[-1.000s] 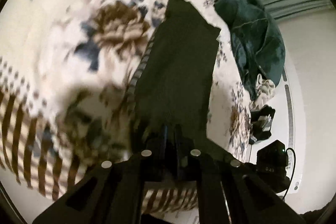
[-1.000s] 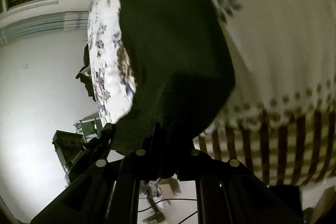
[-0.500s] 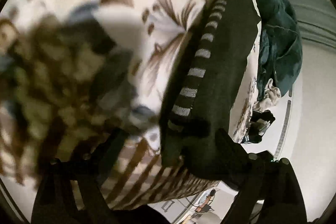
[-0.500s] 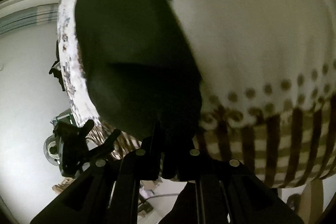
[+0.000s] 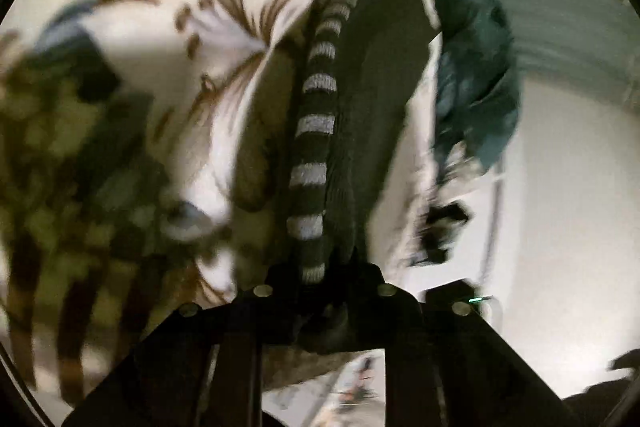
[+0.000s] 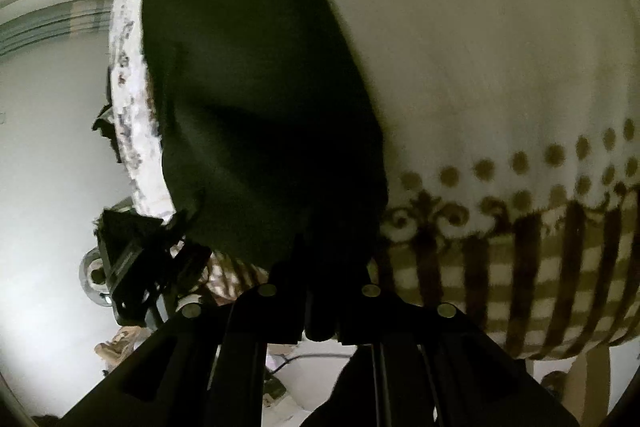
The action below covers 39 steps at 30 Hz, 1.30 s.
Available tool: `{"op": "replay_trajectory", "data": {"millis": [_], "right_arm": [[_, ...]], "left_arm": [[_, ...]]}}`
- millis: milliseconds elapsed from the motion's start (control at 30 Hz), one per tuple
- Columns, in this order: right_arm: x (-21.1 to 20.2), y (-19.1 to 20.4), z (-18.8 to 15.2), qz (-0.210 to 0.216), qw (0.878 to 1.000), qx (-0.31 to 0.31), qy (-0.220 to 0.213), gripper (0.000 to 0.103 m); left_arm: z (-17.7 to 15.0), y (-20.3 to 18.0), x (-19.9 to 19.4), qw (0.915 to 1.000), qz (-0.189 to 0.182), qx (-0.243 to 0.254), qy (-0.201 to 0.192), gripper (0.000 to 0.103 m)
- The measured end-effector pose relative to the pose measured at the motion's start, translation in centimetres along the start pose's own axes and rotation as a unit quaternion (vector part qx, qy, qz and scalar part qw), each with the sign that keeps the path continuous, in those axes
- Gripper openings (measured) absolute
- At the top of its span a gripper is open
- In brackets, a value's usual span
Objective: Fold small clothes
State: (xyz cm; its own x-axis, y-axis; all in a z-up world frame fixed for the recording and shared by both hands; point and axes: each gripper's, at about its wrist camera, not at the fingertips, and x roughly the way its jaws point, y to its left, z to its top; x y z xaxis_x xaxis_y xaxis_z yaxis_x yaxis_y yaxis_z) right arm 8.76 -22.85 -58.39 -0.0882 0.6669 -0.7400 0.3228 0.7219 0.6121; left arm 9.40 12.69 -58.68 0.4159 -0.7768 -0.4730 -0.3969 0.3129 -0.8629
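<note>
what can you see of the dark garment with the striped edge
The dark garment is a black-green knit piece lying long and narrow on the floral bed cover, apparently folded. A ribbed band of grey and dark stripes runs along its left edge. The left gripper is shut on its near end at the striped band, and the right gripper is shut on another near part. In the right wrist view it looks plain, dark and slightly creased. Its far end reaches toward a teal cloth heap.

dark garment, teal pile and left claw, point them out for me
dark garment [image 5: 376, 79], left wrist view, on its plain dark panel beside the striped edge
teal pile [image 5: 476, 75], left wrist view, on the middle of the heap
left claw [image 5: 322, 277], left wrist view, between the fingertips clamped on the garment's near end
</note>
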Motion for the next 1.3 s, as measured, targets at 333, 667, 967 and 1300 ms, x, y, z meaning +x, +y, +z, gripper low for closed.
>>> {"op": "replay_trajectory", "data": {"millis": [333,667,967,1300], "right_arm": [[3.9,-0.7,-1.1,-0.054,0.996,-0.034,0.065,0.050],[4.8,-5.5,1.1,0.069,0.993,0.093,0.006,0.077],[6.0,-2.3,0.2,0.079,0.993,0.085,-0.006,0.017],[0.8,4.5,0.1,0.079,0.995,0.018,-0.060,0.011]], "left_arm": [[0.2,4.4,-3.5,0.9909,0.134,-0.015,0.000,0.038],[1.8,1.8,2.5,0.9892,0.135,0.051,0.025,0.093],[0.6,0.2,4.7,0.9823,0.154,0.095,0.047,0.018],[0.7,-7.0,0.7,0.9773,0.137,0.162,-0.001,0.015]]}}
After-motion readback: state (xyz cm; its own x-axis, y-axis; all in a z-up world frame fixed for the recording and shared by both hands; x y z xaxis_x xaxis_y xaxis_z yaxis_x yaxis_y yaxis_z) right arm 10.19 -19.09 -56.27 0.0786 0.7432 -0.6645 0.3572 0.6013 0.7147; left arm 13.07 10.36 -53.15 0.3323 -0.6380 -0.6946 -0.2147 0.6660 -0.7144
